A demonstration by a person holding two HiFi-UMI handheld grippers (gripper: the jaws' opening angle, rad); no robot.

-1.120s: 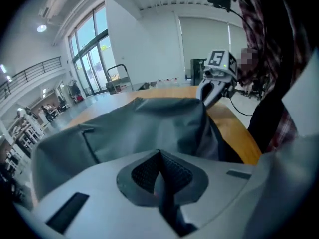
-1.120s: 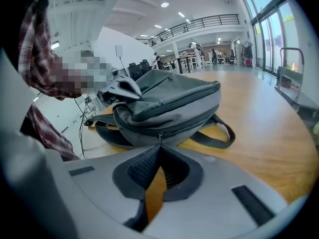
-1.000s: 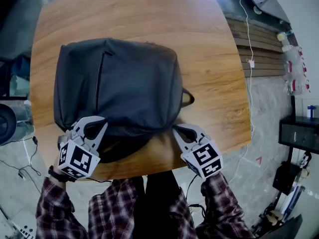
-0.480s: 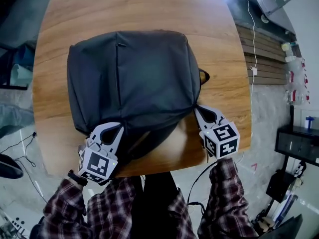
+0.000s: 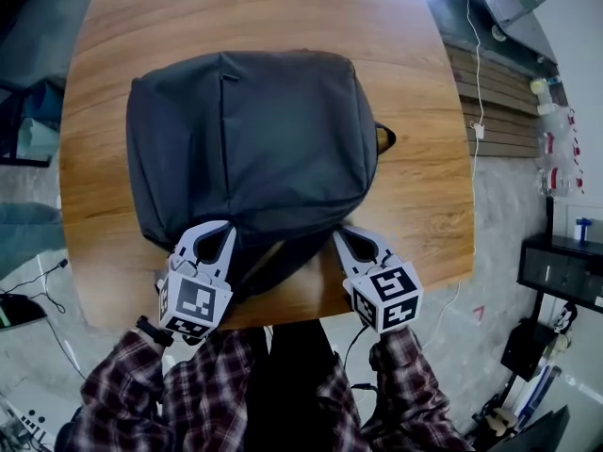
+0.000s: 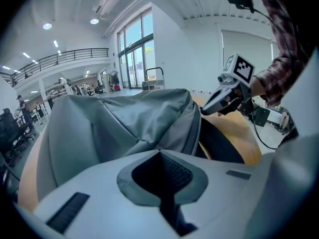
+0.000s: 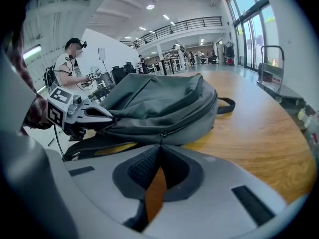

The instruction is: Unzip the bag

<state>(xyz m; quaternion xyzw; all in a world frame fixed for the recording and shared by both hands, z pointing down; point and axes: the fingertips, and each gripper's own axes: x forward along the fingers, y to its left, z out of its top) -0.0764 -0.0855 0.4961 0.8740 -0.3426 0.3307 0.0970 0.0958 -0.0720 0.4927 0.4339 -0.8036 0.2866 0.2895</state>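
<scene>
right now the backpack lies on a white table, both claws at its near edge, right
No: the table is brown wood, as the head view shows. The backpack lies on it, left claw and right claw at its near edge.

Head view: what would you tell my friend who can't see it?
A dark grey backpack lies on a wooden table. A person in plaid sleeves holds the left gripper and right gripper closed on its near edge.
</scene>
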